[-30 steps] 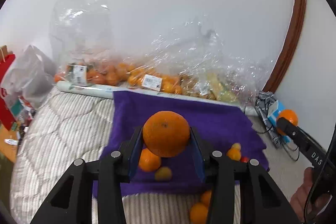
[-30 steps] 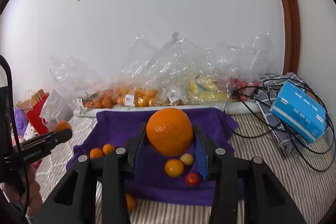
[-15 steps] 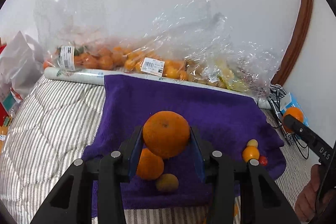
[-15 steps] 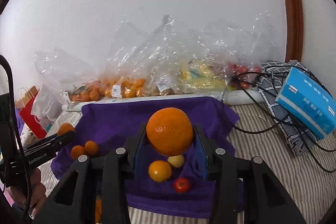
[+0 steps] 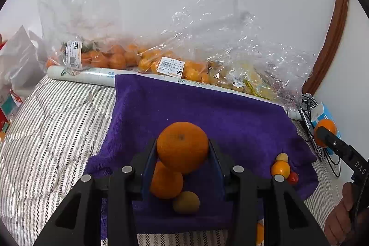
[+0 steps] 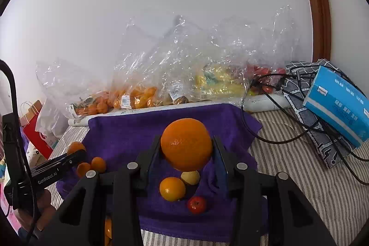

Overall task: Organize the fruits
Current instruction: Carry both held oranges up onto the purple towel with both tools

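My left gripper [image 5: 182, 155] is shut on a large orange [image 5: 182, 146], held over the near left part of a purple towel [image 5: 207, 112]. Under it lie another orange [image 5: 166, 183] and a brownish-yellow fruit [image 5: 186, 202]. My right gripper [image 6: 186, 153] is shut on a second large orange [image 6: 186, 144] above the towel [image 6: 129, 133]. Below it lie a small orange [image 6: 172, 188], a pale yellow fruit [image 6: 190, 177] and a red tomato [image 6: 196, 205]. The left gripper also shows in the right wrist view [image 6: 77, 152], with two small oranges [image 6: 92, 166] beside it.
Clear plastic bags of oranges [image 5: 129, 57] and yellow fruit [image 6: 219, 82] line the wall behind the towel. A white roll [image 5: 87, 75] lies along them. A blue tissue box [image 6: 339, 103], black cables [image 6: 276, 130] and a patterned cloth sit at right. The striped bedding [image 5: 50, 130] surrounds the towel.
Both grippers have moved forward and lower over the towel, each still holding its orange. The loose fruits below now appear closer and larger.
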### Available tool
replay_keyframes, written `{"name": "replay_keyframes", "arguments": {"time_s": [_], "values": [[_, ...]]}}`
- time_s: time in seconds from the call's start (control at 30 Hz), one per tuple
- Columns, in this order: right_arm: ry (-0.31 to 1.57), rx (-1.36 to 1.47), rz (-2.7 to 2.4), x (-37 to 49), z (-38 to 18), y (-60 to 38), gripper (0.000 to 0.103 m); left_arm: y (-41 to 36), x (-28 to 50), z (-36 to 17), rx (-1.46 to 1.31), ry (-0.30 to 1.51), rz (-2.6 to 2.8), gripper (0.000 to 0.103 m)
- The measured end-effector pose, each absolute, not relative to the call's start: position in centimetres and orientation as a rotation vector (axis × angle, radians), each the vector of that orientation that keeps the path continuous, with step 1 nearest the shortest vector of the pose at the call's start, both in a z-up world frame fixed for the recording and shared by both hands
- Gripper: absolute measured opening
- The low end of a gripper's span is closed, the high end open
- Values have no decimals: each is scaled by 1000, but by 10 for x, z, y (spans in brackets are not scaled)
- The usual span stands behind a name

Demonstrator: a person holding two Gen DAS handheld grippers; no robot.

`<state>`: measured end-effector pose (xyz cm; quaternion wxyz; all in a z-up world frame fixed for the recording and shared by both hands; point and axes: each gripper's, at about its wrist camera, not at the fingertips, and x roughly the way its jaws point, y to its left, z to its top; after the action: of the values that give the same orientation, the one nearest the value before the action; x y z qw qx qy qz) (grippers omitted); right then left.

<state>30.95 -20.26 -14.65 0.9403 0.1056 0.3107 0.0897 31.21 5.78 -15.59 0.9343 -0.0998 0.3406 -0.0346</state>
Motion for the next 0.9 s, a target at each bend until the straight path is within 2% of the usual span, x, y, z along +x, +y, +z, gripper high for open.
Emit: {"name": "replay_keyframes", "arguments": {"time_s": [0.9], "values": [[742,127,235,320,-174,-169,42,56,316,-161,-190,726,-69,41]]}}
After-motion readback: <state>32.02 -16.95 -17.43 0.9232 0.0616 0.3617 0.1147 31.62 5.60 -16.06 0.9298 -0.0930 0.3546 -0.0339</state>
